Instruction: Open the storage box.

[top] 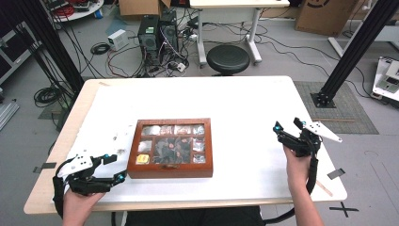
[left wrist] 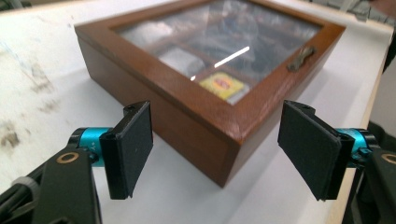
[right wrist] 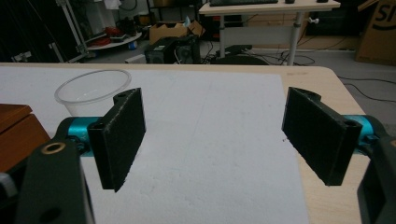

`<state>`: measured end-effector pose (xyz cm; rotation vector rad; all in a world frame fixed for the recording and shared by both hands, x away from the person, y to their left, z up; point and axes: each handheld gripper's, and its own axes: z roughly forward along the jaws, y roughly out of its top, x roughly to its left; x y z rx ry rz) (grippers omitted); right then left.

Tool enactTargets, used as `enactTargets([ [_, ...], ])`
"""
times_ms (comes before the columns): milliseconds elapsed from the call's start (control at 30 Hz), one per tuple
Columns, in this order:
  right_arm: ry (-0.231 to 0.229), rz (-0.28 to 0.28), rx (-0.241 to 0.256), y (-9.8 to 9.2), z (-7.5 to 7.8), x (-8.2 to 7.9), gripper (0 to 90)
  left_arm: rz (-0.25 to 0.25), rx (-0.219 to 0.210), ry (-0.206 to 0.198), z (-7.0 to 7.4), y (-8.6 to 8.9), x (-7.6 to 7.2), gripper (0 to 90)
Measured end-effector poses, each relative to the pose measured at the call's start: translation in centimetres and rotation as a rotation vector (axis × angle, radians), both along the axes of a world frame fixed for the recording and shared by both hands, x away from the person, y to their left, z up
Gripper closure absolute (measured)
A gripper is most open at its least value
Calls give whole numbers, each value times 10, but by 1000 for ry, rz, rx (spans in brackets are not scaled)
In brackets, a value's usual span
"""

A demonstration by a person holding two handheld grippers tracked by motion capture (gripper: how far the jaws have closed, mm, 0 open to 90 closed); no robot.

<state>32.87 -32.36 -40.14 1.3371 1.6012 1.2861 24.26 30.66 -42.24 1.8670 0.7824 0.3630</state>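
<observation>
High view: a brown box (top: 170, 147) with a glass lid sits in the middle of the white table (top: 244, 101).
Left claw (top: 114, 168): wide open, holding nothing, just left of the box's near corner.
Right claw (top: 287, 125): wide open, holding nothing, well off to the box's right.
Cup (right wrist: 93, 91): clear, past the right claw.

Grey floor (top: 282, 56) with tangled cables (top: 155, 61). Black stool (top: 228, 59) at 12 o'clock beyond the table (top: 263, 99); computer towers (top: 157, 33) at 11. White desk (top: 230, 9) behind.
</observation>
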Motion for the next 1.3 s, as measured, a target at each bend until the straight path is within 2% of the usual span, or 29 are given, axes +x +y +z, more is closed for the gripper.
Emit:
enactTargets([
  [200,0,3,-1,-1,0,1,219,-18,35,62,-8,-3,4,264],
  [333,3,-6,8,-3,-1,2,219,-25,55,72,-10,-8,5,328],
  [567,2,2,-9,0,-1,2,219,-30,106,63,-11,-14,7,432],
  [867,6,-1,-13,-1,-1,1,219,-49,116,61,-9,-19,8,482],
  [1100,5,3,-16,1,-1,2,220,-43,130,58,-8,-20,7,502],
  [1300,5,1,-20,1,0,2,220,-43,107,43,-5,-20,5,522],
])
